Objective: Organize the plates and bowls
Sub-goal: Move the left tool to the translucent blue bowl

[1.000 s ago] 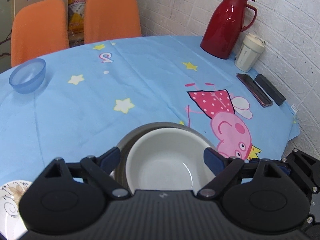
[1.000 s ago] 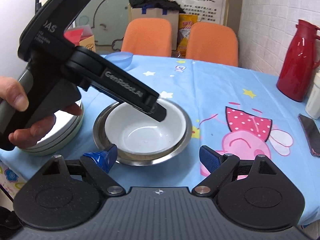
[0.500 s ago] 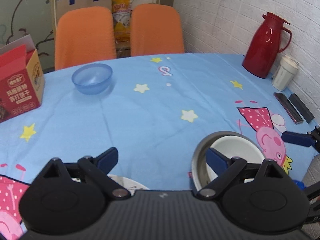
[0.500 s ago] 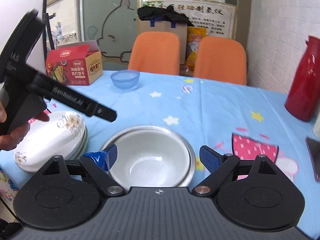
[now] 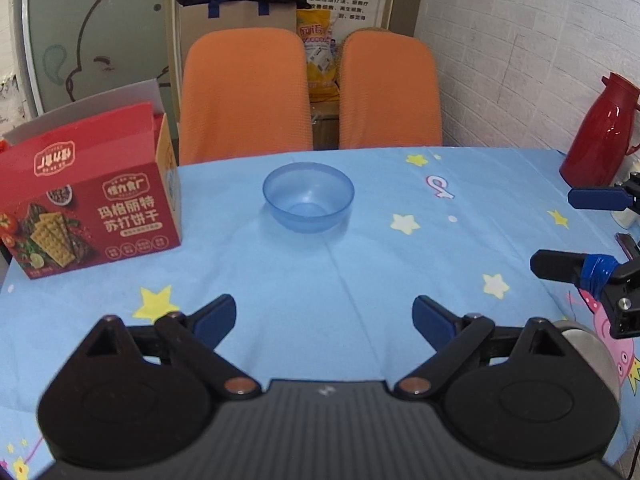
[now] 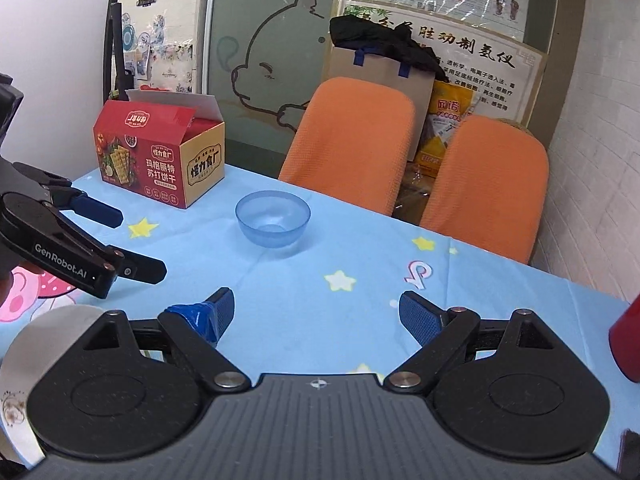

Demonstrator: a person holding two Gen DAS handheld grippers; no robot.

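The blue bowl (image 5: pixel 308 197) sits upright and alone on the table (image 5: pixel 360 272), out toward the far edge in front of the two orange chairs (image 5: pixel 244 92). It looks like thin translucent plastic, so I judge it light, a bit springy at the wall and probably slick. A hard squeeze could flex it or make it skate on the cloth. The rim is the place to take it, one pad inside and one outside on the near wall, since the whole bowl looks too wide and rounded to span cleanly.

The cracker box (image 5: pixel 90 200) stands left of the bowl, well apart from it. The red flask (image 5: pixel 604 132) is far to the bowl's right, by the wall.

My left gripper (image 5: pixel 324 318) hangs short of the bowl and is aimed roughly at it. Its jaws have just been opening, now stand wide, and have only bare cloth between them. My right gripper (image 6: pixel 316 312) is also on the near side of the bowl, jaws parted and holding nothing. In the left view its fingers (image 5: pixel 560 266) come in from the bowl's right.

The metal bowl (image 5: pixel 588 344) shows only as a sliver at the lower right of the left view, nearer to me than the blue bowl. A pale plate (image 6: pixel 44 344) with a flower print lies nearer me and to the left of the blue bowl in the right view. My guess is the blue bowl is next to join the other bowls.
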